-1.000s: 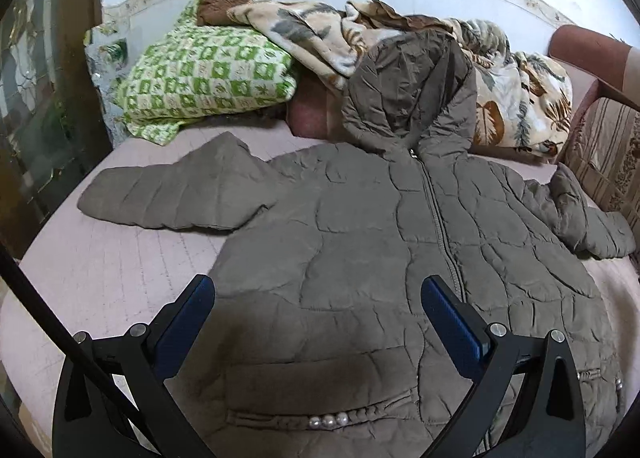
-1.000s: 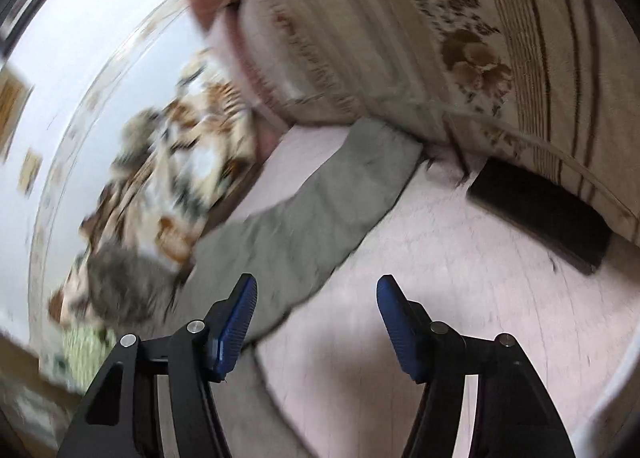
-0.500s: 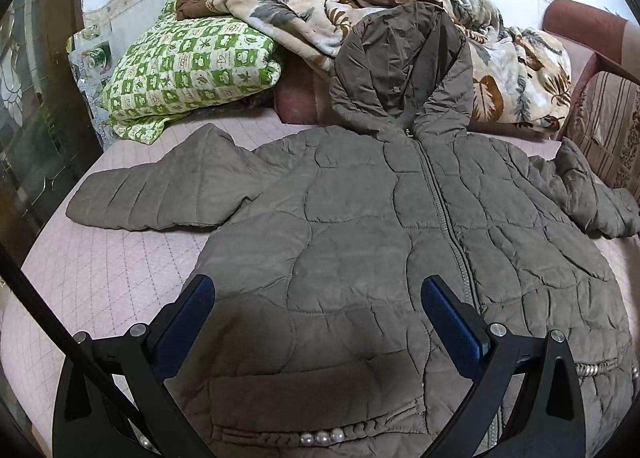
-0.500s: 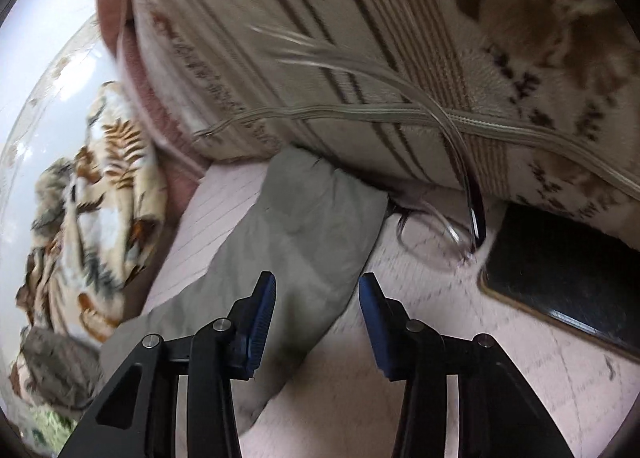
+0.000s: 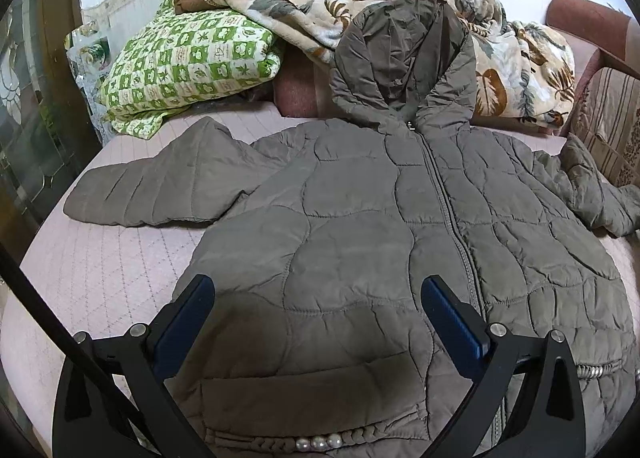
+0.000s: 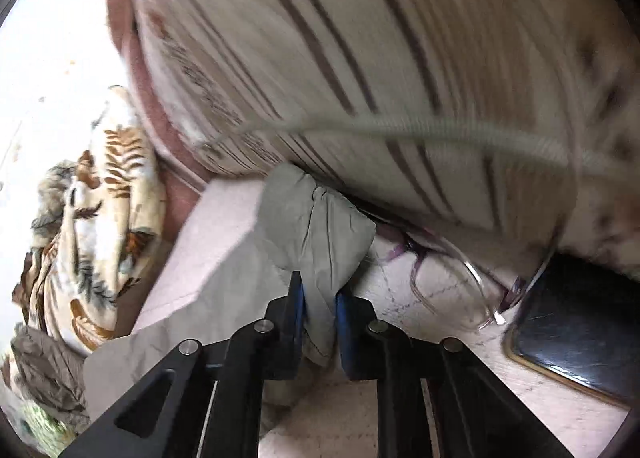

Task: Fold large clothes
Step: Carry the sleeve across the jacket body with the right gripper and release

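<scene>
Quilted jacket [image 5: 360,242] spread flat on bed [image 5: 100,270]: soft, bulky, slippery shell. Right hand-held gripper [image 6: 318,298] clamped on sleeve cuff [image 6: 316,226]; left hand-held gripper [image 5: 316,310] wide open, empty, above hem. Grip at seams.

- The right wrist view is motion-blurred: the striped cushion [image 6: 360,70] and a pale hose [image 6: 440,130] across it smear into streaks.
- The jacket [image 5: 380,238] runs off the left wrist view's lower edge, so its hem is cut off.
- The right sleeve's cuff [image 6: 320,226] disappears between the right gripper's [image 6: 319,308] closed jaws.
- A dark flat object [image 6: 576,322] is cut by the frame edge; what it is cannot be told.
- Glasses [image 6: 452,286] show only faintly.
</scene>
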Demonstrator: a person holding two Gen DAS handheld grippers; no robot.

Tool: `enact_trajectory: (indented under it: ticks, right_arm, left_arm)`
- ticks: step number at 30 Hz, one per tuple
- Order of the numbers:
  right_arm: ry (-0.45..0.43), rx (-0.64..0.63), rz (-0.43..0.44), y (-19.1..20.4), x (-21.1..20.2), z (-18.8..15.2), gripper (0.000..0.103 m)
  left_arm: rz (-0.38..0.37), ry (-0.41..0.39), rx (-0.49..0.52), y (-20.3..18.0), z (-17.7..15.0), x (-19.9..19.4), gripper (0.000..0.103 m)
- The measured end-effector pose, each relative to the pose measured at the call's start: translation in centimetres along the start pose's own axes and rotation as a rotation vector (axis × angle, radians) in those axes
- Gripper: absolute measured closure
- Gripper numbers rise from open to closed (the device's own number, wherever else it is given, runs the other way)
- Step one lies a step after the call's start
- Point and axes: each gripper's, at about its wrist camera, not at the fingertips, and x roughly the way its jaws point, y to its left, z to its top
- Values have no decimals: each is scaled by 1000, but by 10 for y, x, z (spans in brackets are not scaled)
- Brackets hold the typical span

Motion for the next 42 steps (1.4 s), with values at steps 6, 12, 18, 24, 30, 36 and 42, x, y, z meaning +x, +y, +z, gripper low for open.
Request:
enact_trajectory:
  ticks: [6, 12, 18, 24, 30, 36, 42]
  right_arm:
    - [-87, -60, 44, 33, -57, 15, 90]
    - [-171, -163, 125, 99, -124, 34, 90]
    - [-216, -268, 251, 178, -190, 35, 90]
    - [-202, -435, 376, 263, -240, -9, 90]
    - [-132, -575, 485, 334, -252, -77, 90]
    - [-47, -714, 520, 383, -239, -156, 90]
    - [76, -801, 523, 405, -201, -238, 91]
  left_arm:
    - [-5, -21, -15, 5, 1, -10, 0]
    - [-4, -26, -24, 10, 2, -15, 0]
    - [-7, -40, -47, 21, 3, -22, 0]
    - [-6, -59, -74, 37, 3, -31, 0]
    - [1, -56, -110, 55, 0, -35, 0]
    - [4, -56, -151, 71, 0, -36, 0]
    - [4, -34, -201, 83, 0, -32, 0]
